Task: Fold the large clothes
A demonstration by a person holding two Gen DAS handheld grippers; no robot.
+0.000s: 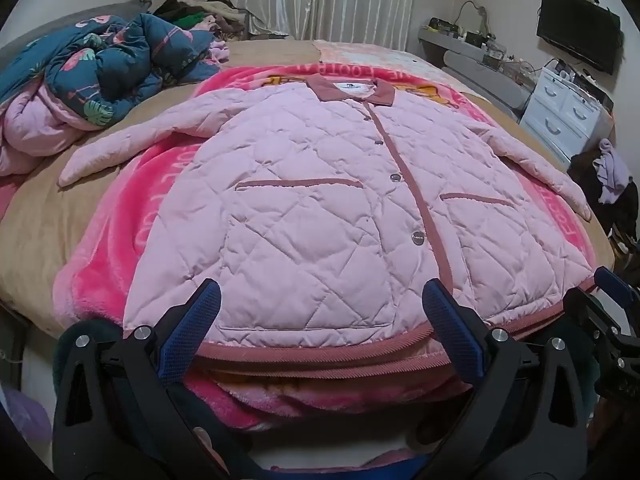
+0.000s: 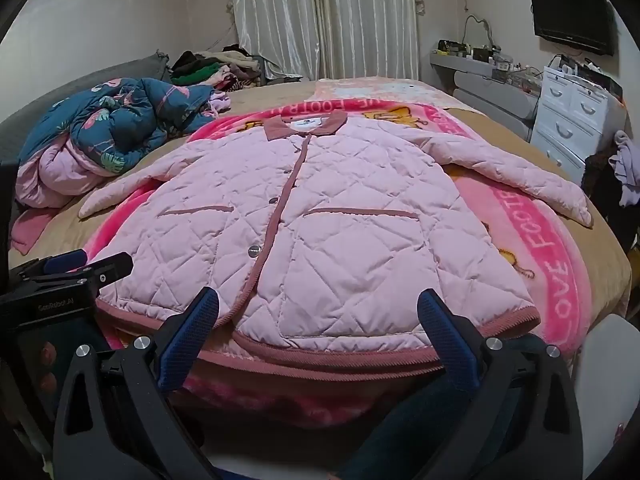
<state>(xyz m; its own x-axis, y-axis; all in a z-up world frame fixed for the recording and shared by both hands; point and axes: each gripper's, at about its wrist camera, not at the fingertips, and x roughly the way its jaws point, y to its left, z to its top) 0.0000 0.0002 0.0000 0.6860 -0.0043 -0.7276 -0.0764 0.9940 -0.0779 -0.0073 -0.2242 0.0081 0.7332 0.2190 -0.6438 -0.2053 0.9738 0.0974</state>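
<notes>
A pink quilted jacket (image 1: 320, 200) (image 2: 320, 220) lies flat and buttoned on a bright pink blanket (image 1: 104, 272) (image 2: 552, 264), collar far, both sleeves spread out to the sides. My left gripper (image 1: 322, 300) hovers open over the left half of the hem, its blue pads apart with nothing between them. Over the right half of the hem my right gripper (image 2: 318, 304) is open too, empty. Each gripper shows at the edge of the other's view: the right gripper (image 1: 612, 300) and the left gripper (image 2: 76, 268).
The blanket covers a tan bed (image 1: 32, 232). A crumpled blue flamingo duvet (image 1: 108, 64) (image 2: 116, 124) lies far left, with a clothes pile (image 2: 216, 64) behind it. A white drawer unit (image 2: 572, 120), a shelf and a wall TV (image 2: 572, 16) stand on the right.
</notes>
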